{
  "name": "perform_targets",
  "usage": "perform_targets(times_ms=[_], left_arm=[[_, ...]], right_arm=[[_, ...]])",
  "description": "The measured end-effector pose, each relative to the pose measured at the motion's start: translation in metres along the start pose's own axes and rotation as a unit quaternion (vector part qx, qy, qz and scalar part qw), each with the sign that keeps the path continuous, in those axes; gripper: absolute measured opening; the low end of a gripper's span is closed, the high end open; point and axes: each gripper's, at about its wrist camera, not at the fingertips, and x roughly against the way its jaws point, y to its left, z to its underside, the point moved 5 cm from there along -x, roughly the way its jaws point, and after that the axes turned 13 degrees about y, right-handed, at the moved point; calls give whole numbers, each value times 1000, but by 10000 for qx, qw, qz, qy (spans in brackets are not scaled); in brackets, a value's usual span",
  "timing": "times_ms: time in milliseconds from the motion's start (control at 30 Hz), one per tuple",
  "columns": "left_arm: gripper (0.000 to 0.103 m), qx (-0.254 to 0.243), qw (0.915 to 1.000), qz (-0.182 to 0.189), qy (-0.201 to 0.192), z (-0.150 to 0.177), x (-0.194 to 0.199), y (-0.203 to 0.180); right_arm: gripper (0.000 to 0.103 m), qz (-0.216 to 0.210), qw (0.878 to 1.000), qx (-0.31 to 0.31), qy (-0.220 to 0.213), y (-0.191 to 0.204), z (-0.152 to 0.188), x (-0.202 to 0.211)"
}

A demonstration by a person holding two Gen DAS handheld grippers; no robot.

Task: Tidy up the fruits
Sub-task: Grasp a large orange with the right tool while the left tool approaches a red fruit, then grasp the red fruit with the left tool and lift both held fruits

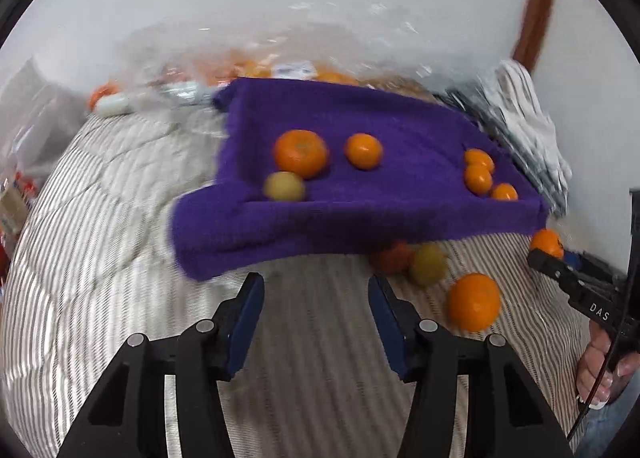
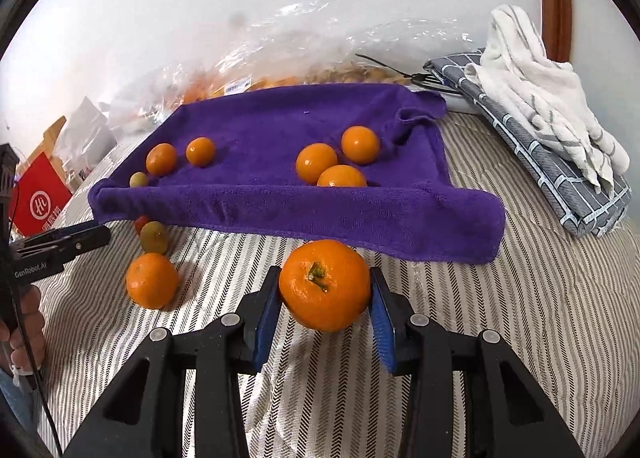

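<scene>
A purple towel (image 1: 360,218) (image 2: 280,202) lies on the striped bedspread with several oranges on it, a large one (image 1: 301,153) beside a yellow-green fruit (image 1: 285,186) (image 2: 139,179). In front of the towel lie an orange (image 1: 474,301) (image 2: 152,280), a greenish fruit (image 1: 428,264) (image 2: 154,237) and a red one (image 1: 392,256) (image 2: 141,223). My left gripper (image 1: 316,294) (image 2: 105,233) stands open over bare bedspread, nothing between its pads. My right gripper (image 2: 325,298) is shut on a stemmed orange (image 2: 325,285) (image 1: 547,242) just short of the towel's near edge.
A clear plastic bag of fruit (image 2: 320,50) lies against the wall behind the towel. A folded grey cloth (image 2: 560,178) with a white towel (image 2: 540,90) on it sits at the right. A red box (image 2: 40,198) stands at the left. A hand (image 1: 600,374) holds the right gripper.
</scene>
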Motion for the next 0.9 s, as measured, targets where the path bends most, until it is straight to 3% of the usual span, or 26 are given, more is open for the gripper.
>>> perform_targets(times_ms=[100,300,433,567,733,900], left_arm=[[47,-303,9993,-177,155,-7,-8,-23],[38,-453,9985,-227,226,-14,-24,-40],[24,-566,9980,-240,127,-15,-27,-47],[23,-454,9988,184,46,-14,-23,-44],[23,-202,9973,482,-508,-13,-1,-32],[23,157,9937,782,-790,-14,9,-17]], right_arm=[[42,50,9999,92,1,5,1,1],[42,-11,10000,55,1,2,2,0],[42,-58,10000,56,25,2,2,-1],[42,-85,9999,122,38,4,2,-2],[42,-66,9999,141,38,3,2,-2],[42,-57,9998,202,30,4,2,-1]])
